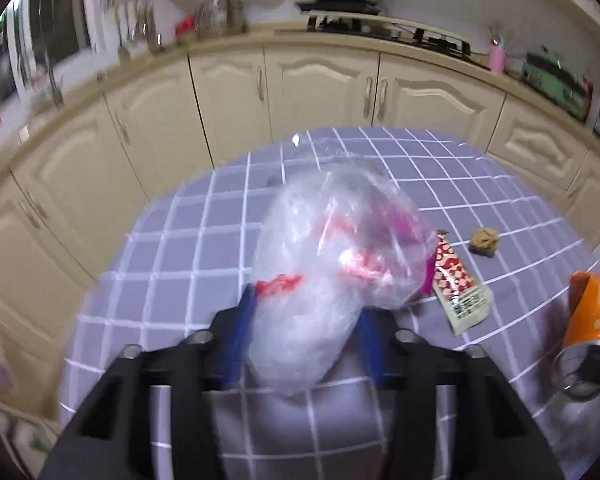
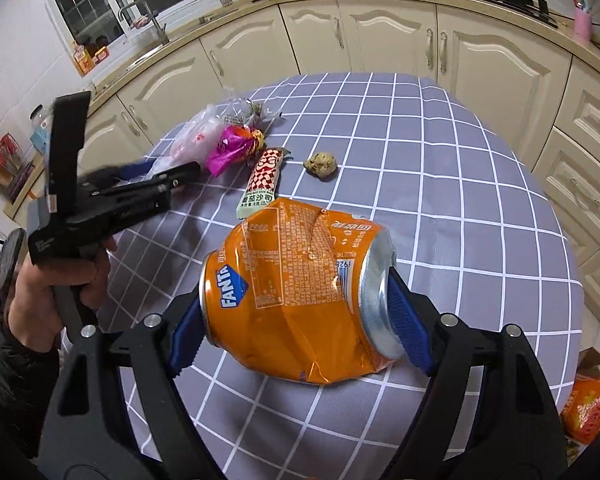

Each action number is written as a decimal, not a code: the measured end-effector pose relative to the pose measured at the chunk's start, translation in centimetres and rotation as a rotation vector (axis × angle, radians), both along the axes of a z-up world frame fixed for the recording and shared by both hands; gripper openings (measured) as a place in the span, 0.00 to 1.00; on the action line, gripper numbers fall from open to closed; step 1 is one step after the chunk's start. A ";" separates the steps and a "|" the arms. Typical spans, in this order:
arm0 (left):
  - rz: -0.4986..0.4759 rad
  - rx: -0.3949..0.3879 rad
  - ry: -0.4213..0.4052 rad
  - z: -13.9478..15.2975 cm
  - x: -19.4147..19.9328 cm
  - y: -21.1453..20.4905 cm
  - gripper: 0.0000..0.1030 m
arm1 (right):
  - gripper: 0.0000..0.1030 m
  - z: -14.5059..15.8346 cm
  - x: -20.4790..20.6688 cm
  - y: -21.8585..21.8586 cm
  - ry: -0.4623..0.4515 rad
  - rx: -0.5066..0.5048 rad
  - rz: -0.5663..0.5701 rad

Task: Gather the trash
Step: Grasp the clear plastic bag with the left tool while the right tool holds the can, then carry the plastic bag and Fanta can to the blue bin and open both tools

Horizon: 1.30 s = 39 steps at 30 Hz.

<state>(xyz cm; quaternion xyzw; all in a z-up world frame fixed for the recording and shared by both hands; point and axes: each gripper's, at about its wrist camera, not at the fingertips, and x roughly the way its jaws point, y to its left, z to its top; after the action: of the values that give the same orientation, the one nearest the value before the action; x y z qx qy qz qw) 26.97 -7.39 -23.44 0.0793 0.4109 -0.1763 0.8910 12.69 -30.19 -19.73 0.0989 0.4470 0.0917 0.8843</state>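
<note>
Right gripper clamps crushed Fanta can; left gripper pinches clear plastic bag. Lift slow, keep squeeze steady, bag's slippery.

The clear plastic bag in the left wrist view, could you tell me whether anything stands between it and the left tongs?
Nothing visible does: the clear plastic bag already sits between the blue pads of the left tongs.

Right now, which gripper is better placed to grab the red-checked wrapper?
Probably left. The left gripper sits beside the wrapper, though a clear plastic bag lies between its fingers. The right gripper is clamped on the crushed can.
</note>
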 end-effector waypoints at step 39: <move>-0.355 -0.286 -0.105 10.1 -21.5 -12.8 0.30 | 0.77 6.6 -18.0 -16.4 -0.258 0.165 -0.421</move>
<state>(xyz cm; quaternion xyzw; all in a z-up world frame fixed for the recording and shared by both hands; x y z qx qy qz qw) 5.44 -20.18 -13.39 0.0324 0.3143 -0.3824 0.8683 -5.26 -46.56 -13.18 0.2491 0.2912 -0.0466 0.9225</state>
